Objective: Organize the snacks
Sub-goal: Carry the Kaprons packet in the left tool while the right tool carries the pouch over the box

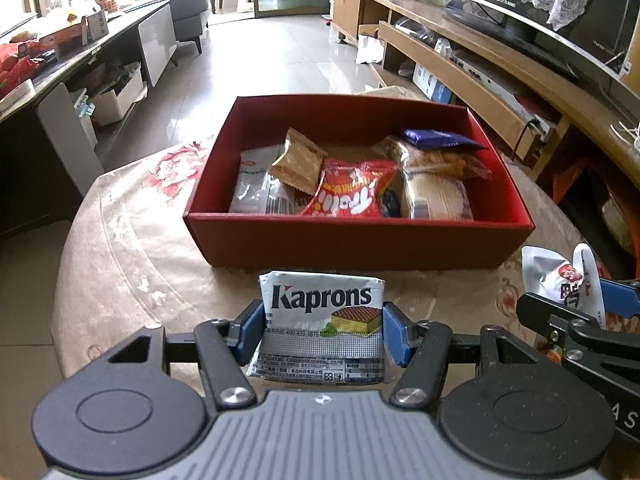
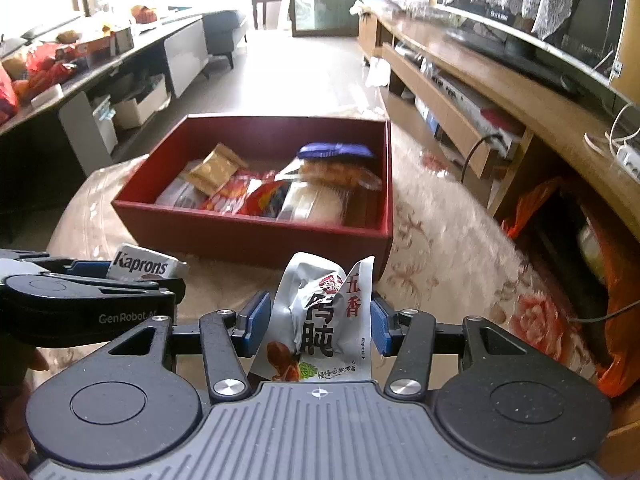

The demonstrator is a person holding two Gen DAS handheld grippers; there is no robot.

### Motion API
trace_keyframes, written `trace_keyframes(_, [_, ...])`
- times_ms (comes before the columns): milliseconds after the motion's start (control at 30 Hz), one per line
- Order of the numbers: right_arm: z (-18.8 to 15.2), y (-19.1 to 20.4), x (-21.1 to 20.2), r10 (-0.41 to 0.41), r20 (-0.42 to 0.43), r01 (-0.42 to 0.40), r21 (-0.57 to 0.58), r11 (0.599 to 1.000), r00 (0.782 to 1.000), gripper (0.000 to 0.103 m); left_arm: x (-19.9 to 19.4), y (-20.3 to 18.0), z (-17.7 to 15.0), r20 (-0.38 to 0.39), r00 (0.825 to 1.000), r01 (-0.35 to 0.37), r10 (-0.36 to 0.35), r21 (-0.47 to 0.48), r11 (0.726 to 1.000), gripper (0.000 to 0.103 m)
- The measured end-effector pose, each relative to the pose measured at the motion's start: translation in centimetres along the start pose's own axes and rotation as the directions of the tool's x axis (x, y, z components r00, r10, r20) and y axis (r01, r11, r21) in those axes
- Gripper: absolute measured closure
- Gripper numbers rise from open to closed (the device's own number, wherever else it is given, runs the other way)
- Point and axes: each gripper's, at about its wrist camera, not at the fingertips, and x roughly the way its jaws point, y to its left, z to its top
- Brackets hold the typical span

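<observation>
Left wrist: left gripper (image 1: 324, 328) clamps Kaprons wafer pack (image 1: 322, 312); right gripper (image 2: 316, 320) seemingly pinches silver pouch (image 2: 320, 320).

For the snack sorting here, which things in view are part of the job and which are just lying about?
Part of the job:
Kaprons wafer pack, in the left tool
silver snack pouch, in the right tool
red box already holding snacks

Lying about:
television
cardboard box
</observation>
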Motion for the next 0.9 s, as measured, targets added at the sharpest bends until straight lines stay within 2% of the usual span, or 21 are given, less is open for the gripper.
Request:
trace_keyframes(400, [1.7,-0.1,-0.1,-0.015,0.052,0.015,0.003,1.0,0.999,0.044,-0.1,0.1,2.6,0.042,0.999,-0.007,0.008,-0.009,1.0,0.041])
trace_keyframes(667, [4.0,-0.4,-0.1,-0.015,0.11,0.011,0.032,0.999,0.994,0.044,0.0,-0.2,5.2,0.081,0.997,-0.008,0.008,-0.004,1.0,0.041])
trace_keyframes(900, [5.8,-0.9,0.7,-0.025,0.129,0.02,0.039,0.999,0.991,0.044,0.8,-0.5,7.3,0.1,0.995,-0.017,0.017,-0.004,1.0,0.041])
